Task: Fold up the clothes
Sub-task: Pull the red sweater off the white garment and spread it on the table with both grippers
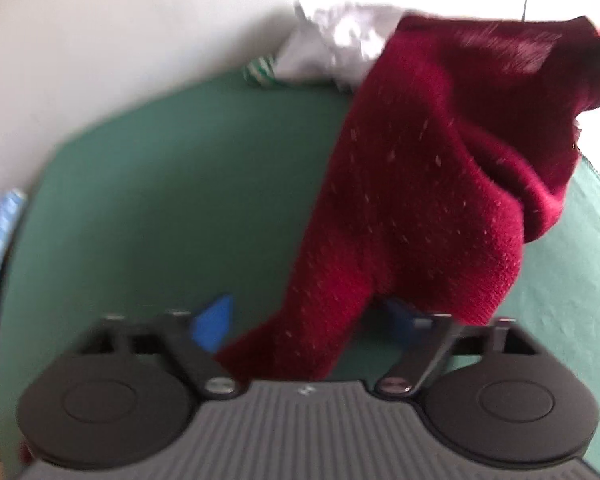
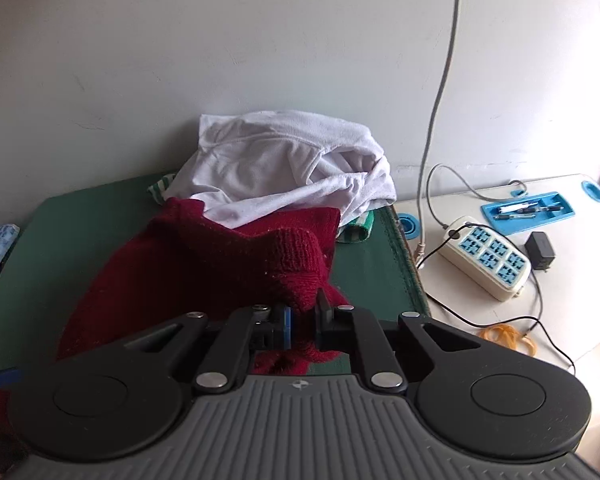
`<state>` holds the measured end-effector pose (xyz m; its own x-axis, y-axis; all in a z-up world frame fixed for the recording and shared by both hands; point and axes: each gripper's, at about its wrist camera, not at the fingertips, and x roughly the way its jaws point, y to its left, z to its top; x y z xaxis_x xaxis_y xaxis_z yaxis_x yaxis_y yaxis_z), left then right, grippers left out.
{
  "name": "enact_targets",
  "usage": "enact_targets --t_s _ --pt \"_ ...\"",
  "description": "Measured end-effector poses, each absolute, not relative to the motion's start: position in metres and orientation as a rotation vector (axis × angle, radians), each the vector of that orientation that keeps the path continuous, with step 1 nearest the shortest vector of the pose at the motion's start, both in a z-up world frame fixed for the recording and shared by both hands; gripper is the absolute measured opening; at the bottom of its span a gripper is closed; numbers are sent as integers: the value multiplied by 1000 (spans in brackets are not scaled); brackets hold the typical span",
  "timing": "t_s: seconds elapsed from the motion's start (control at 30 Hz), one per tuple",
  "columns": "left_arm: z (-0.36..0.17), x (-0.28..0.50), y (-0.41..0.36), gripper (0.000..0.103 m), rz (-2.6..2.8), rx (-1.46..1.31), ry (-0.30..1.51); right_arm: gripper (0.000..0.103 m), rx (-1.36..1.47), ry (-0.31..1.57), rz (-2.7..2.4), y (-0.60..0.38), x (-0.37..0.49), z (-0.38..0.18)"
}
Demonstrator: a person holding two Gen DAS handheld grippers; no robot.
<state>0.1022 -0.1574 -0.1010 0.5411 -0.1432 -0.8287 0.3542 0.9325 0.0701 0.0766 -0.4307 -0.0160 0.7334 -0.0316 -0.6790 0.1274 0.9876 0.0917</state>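
Two grippers at one dark red knitted sweater on green-covered counter. Right gripper clenched on a bunched fold of the knit, pads pressing it. Left gripper partly spread, blue pads either side of a narrow end of the sweater; contact with the pads impossible to tell through blur. Long axis of sweater running diagonally in left wrist view, from near left gripper up and right toward the far raised end. Behind, against wall: crumpled white garment over green-striped cloth. Beside counter: power strip.
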Motion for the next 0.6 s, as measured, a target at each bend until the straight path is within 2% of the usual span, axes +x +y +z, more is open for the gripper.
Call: enact_targets --t_s 0.03,0.2,0.6 --pt "-104 103 -157 11 -301 238 966 10 130 738 -98 -429 69 -13" --pt "-86 86 -139 10 -296 200 893 10 126 717 -140 -418 40 -4" --pt "10 22 -11 10 -185 131 695 9 122 643 -178 -354 3 31"
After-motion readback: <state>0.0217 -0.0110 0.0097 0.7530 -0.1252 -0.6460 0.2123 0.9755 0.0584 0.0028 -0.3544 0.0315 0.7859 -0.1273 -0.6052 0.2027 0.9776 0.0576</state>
